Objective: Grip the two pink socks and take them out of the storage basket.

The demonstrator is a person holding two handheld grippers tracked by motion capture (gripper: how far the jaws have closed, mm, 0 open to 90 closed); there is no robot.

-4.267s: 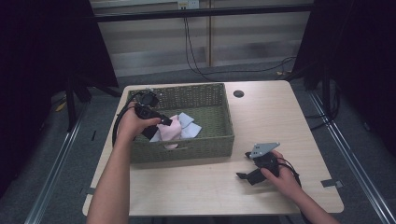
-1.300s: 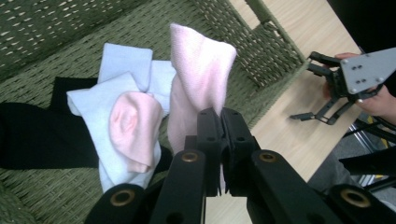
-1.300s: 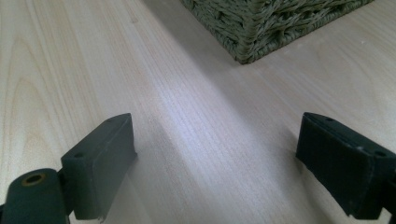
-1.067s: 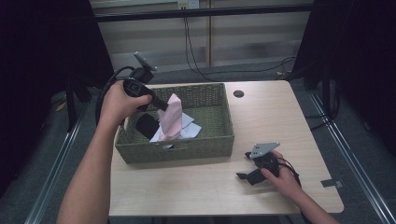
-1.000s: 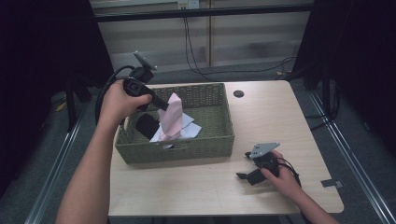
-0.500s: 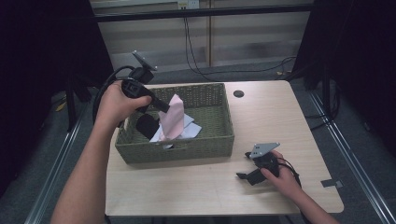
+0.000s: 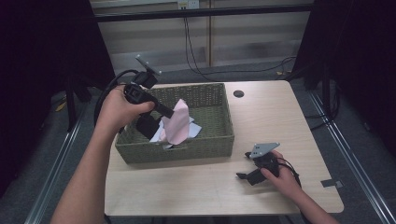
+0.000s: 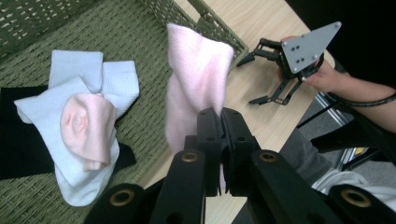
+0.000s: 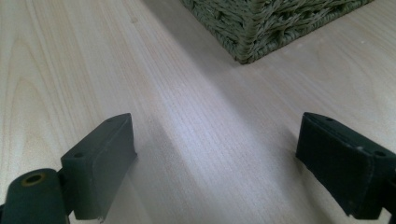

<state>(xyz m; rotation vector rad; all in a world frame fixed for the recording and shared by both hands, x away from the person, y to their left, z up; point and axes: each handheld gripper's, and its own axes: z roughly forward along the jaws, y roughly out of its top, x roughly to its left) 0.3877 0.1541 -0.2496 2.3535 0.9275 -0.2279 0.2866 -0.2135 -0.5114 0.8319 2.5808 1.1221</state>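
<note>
Left gripper [image 8: 218,122]: jaws clamped on a pink sock [image 8: 196,79], lifted above the basket [image 7: 212,140].
Right gripper [image 7: 246,175]: jaws wide apart, low over the table [image 7: 280,116].
Basket contents: pale socks [image 8: 79,126], black cloth [image 8: 21,140].

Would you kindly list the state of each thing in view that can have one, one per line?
left gripper: jaws shut on the pink sock, lifted over the basket
pink sock: hanging from the jaws, clear of the pile
white socks: lying heaped in the basket, a pink piece on top
basket: open-topped, resting on the table
right gripper: jaws open, holding nothing, low over the table
</note>
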